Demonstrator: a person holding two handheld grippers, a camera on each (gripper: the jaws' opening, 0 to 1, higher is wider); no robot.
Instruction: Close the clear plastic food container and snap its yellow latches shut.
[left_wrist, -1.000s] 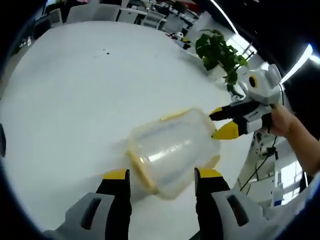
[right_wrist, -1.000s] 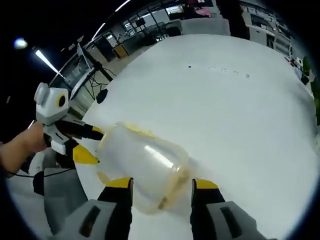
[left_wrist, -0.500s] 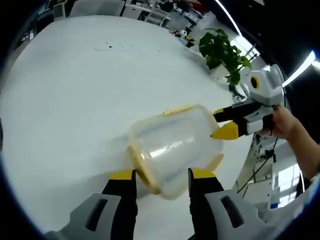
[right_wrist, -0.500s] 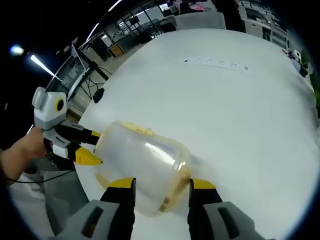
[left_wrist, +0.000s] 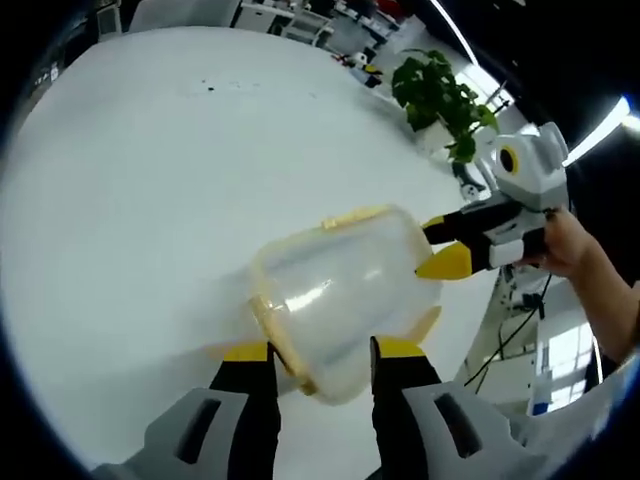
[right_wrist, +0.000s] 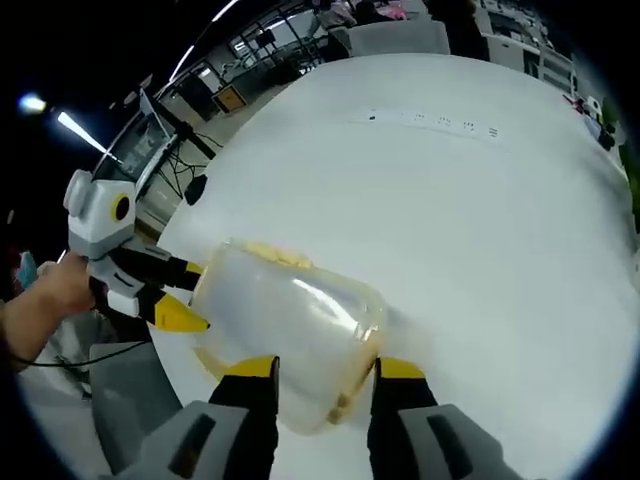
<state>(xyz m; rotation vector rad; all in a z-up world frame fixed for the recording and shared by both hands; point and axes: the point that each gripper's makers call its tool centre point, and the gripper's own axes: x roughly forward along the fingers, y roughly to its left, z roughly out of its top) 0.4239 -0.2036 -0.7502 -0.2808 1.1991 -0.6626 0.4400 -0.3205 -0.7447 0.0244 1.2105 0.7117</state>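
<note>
A clear plastic container (left_wrist: 335, 295) with yellow trim lies on its side on the white table (left_wrist: 150, 180). In the left gripper view my left gripper (left_wrist: 322, 352) is shut on its near end, jaws pressed on either side of the yellow latch (left_wrist: 275, 335). At the far end, the right gripper (left_wrist: 440, 245) straddles the container. In the right gripper view the container (right_wrist: 285, 320) sits between my right gripper's (right_wrist: 325, 370) jaws, which clamp its near end by a yellow latch (right_wrist: 350, 395). The left gripper (right_wrist: 185, 295) holds the opposite end.
A potted plant (left_wrist: 440, 100) stands at the table's far edge. A person's hand (left_wrist: 570, 245) holds the right gripper, and a hand (right_wrist: 45, 300) holds the left one. Office desks and chairs (right_wrist: 400, 35) lie beyond the table (right_wrist: 480, 220).
Both grippers' jaws have narrowed onto the container's two ends. The container has stayed on its side between them, shifting only slightly.
</note>
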